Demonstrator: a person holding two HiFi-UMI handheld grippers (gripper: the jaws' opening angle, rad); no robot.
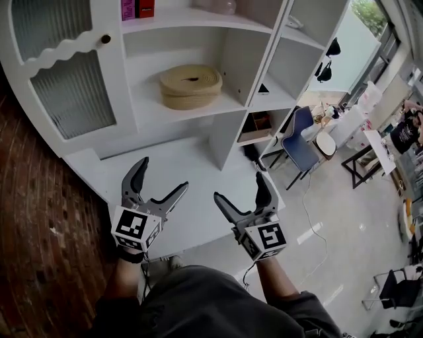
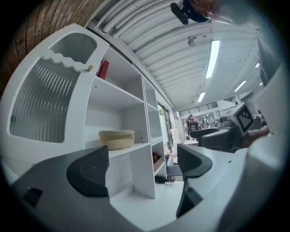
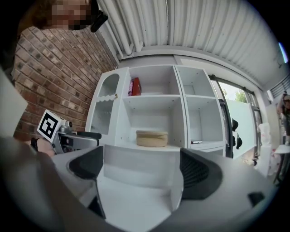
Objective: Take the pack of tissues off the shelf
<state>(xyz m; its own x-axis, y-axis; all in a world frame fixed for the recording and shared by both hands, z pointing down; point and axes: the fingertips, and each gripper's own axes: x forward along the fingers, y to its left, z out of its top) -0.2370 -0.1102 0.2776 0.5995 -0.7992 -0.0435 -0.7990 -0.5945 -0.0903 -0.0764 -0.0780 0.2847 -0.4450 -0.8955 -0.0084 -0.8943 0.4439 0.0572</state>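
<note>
A red pack (image 1: pixel 144 6) and a pink pack (image 1: pixel 128 8) stand side by side on the top shelf of the white shelf unit (image 1: pixel 228 142). They also show in the right gripper view as the red pack (image 3: pixel 136 86) and pink pack (image 3: pixel 130 87). I cannot tell which one holds tissues. My left gripper (image 1: pixel 162 175) and right gripper (image 1: pixel 240 187) hover low over the unit's bottom ledge, far below the packs. Both are open and hold nothing, as the left gripper (image 2: pixel 142 167) and right gripper (image 3: pixel 142 170) show in their own views.
A woven basket (image 1: pixel 190 85) sits on the middle shelf. A ribbed-glass cabinet door (image 1: pixel 74 92) is at the left, beside a brick wall (image 1: pixel 33 218). A blue chair (image 1: pixel 299 142) and a floor cable (image 1: pixel 310 218) lie to the right of the unit.
</note>
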